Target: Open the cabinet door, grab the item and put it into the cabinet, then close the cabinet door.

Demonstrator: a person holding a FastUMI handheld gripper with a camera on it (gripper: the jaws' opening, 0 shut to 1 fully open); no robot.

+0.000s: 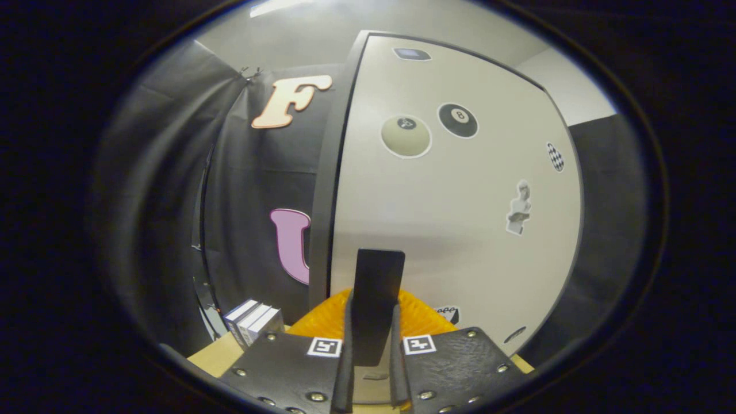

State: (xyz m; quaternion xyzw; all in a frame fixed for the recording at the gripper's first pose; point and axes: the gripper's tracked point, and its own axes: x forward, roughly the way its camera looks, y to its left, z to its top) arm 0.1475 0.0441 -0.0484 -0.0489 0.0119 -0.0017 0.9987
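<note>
while the fingers (372, 368) clamp a dark flat item (376, 299), the cabinet door (454, 230) stands just ahead.

Cabinet door (448, 241): off-white, dark-edged, with billiard-ball stickers (458, 120). Held item (376, 299): black. Tongs (372, 368): black, checker-marked. Basket (420, 319): orange. Desk (213, 356): tan.

A small stack of white books (253, 322) with dark covers lies on a light wooden surface (210, 359), set against the draped black cloth wall (172, 201) of the booth. An orange ribbed thing (322, 319) sits just to the right of the books on the same surface; what it is cannot be told. Far above the books, a pale ceiling (299, 34) carries a bright strip light (276, 7).
</note>
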